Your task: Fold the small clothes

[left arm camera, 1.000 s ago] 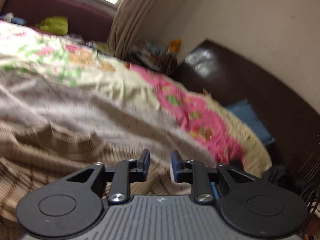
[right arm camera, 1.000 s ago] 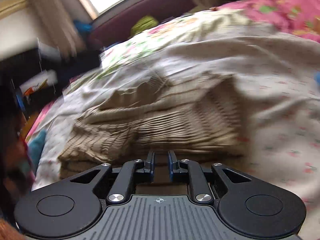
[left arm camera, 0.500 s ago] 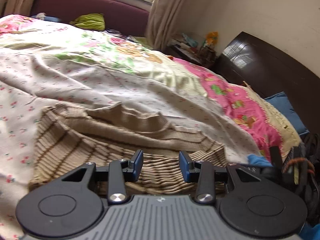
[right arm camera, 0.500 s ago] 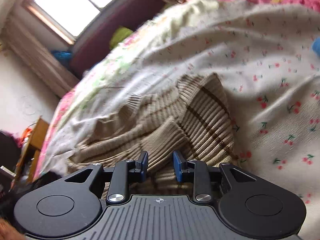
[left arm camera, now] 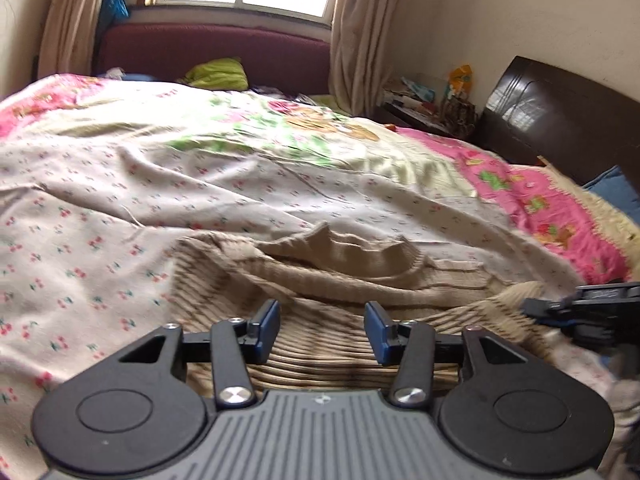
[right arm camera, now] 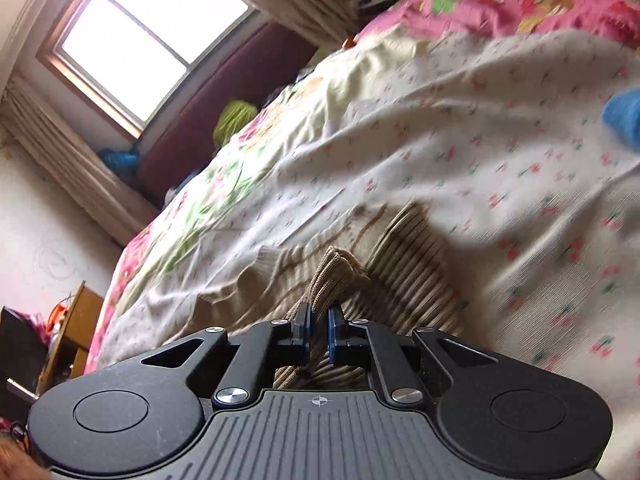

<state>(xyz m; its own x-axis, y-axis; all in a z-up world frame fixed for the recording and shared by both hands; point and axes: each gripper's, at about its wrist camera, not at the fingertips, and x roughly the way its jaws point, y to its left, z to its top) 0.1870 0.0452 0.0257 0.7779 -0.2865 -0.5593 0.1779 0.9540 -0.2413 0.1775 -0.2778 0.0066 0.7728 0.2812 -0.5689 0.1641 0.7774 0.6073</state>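
Observation:
A beige ribbed knit garment with brown stripes (left arm camera: 340, 280) lies rumpled on the cherry-print sheet (left arm camera: 80, 248) of the bed. My left gripper (left arm camera: 322, 330) is open and empty, just above the garment's near part. My right gripper (right arm camera: 319, 330) is shut on a bunched fold of the same garment (right arm camera: 336, 276) and lifts it off the sheet. The right gripper also shows at the right edge of the left wrist view (left arm camera: 580, 312), at the garment's right end.
A dark headboard (left arm camera: 560, 112) and a cluttered nightstand (left arm camera: 424, 108) stand at the far right. A maroon window seat (left arm camera: 208, 52) with a green cloth (left arm camera: 216, 74) is behind the bed. A blue item (right arm camera: 624, 116) lies on the sheet.
My left gripper has opened wider and pulled back from the garment. My right gripper has closed on a fold of the garment and raised it.

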